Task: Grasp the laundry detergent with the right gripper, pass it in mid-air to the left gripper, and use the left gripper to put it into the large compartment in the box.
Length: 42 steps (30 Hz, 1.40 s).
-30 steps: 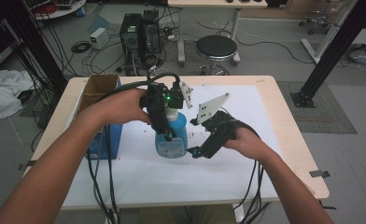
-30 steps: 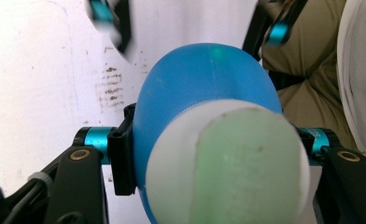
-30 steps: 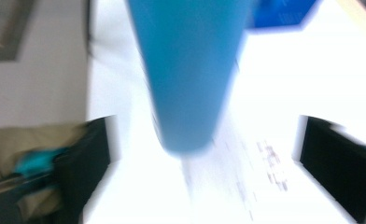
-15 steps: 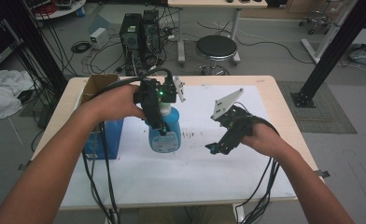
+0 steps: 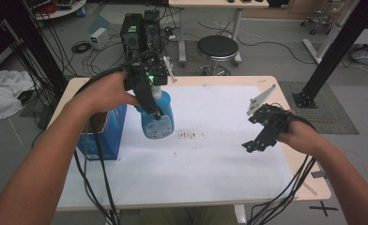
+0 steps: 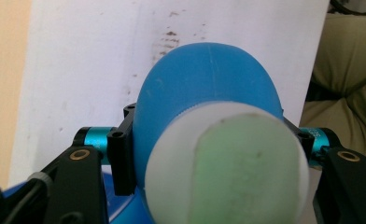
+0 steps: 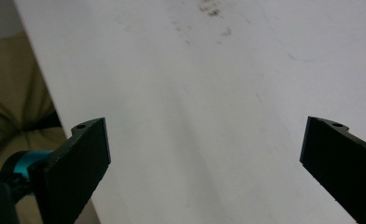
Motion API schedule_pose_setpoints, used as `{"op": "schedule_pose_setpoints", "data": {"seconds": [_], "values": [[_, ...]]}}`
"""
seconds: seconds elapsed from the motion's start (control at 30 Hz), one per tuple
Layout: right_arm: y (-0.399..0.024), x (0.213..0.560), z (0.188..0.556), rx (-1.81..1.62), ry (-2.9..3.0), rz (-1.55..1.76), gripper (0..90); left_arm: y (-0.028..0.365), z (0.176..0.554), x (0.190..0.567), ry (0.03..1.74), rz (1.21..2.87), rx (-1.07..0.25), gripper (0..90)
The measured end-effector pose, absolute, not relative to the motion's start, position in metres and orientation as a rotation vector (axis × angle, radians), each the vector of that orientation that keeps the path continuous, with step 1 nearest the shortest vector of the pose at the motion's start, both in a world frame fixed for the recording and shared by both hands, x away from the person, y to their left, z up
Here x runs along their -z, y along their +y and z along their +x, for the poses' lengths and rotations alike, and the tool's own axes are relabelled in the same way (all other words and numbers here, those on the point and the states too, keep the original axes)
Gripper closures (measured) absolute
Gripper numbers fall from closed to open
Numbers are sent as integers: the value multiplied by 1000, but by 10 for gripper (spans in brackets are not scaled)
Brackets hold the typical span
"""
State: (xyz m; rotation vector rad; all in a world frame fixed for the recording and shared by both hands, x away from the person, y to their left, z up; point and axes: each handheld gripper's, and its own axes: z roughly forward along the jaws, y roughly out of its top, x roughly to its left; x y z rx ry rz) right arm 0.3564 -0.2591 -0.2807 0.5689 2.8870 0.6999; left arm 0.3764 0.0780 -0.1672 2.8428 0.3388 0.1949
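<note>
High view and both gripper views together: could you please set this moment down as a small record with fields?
held object: blue spray bottle, lifted over the white sheet
left gripper: shut on the bottle, jaws at either side of its body
right gripper: open, nothing between the jaws, over the sheet's right part
surface: white sheet on a wooden table, with dark smudges near the middle
beside the bottle: blue box at the table's left edge
</note>
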Motion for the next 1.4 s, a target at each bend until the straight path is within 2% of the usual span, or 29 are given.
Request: {"op": "schedule_pose_setpoints", "data": {"seconds": [0.23,0.4,0.6,0.87,1.4], "values": [[-289,277,365,-573,2877,743,11,95,382,145,493,2801,-225,379],[-305,271,371,-534,2893,742,11,108,384,128,619,2777,-264,379],[-310,272,373,-525,2892,735,11,129,387,109,785,2714,-297,379],[-309,271,374,-541,2877,719,11,159,384,90,911,2660,-303,379],[-311,268,377,-563,2869,721,12,220,384,89,1139,2559,-387,379]]}}
